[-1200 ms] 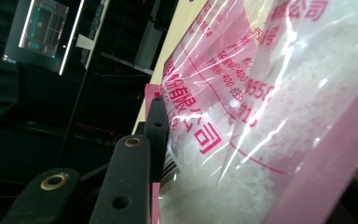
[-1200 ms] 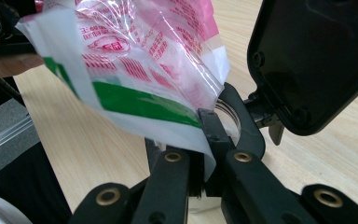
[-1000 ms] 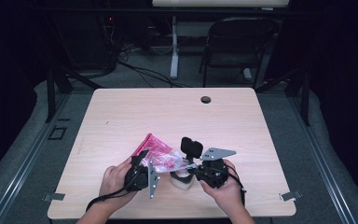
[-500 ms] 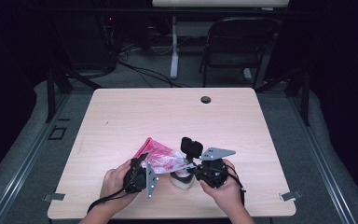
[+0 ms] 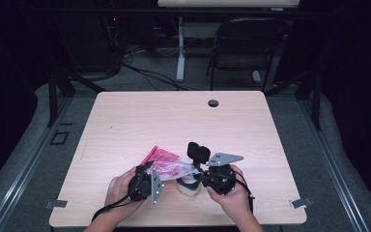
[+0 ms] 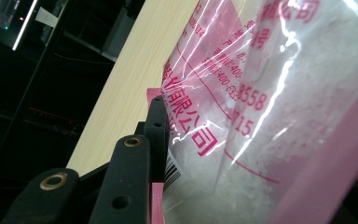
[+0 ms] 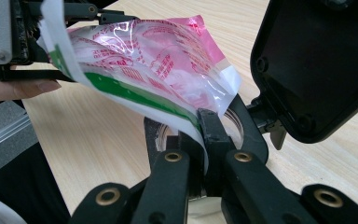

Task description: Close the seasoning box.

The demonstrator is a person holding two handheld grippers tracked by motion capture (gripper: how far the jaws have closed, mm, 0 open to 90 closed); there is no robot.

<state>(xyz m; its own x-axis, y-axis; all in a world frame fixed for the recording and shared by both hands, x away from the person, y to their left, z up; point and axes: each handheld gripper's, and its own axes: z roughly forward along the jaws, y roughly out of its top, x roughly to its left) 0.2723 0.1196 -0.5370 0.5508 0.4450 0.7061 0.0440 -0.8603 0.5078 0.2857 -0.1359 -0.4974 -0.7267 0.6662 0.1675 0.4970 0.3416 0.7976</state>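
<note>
Near the table's (image 5: 125, 121) front edge, a pink-printed plastic bag (image 5: 166, 163) of white granules hangs between both grippers over a small white cup (image 5: 188, 186). Left gripper (image 5: 147, 181) has its jaws clamped on one bag end, right gripper (image 5: 200, 176) pinches the green-striped edge tight. Bag looks soft, slick, sagging with loose contents; best gripped at flat seams, not the filled belly.
</note>
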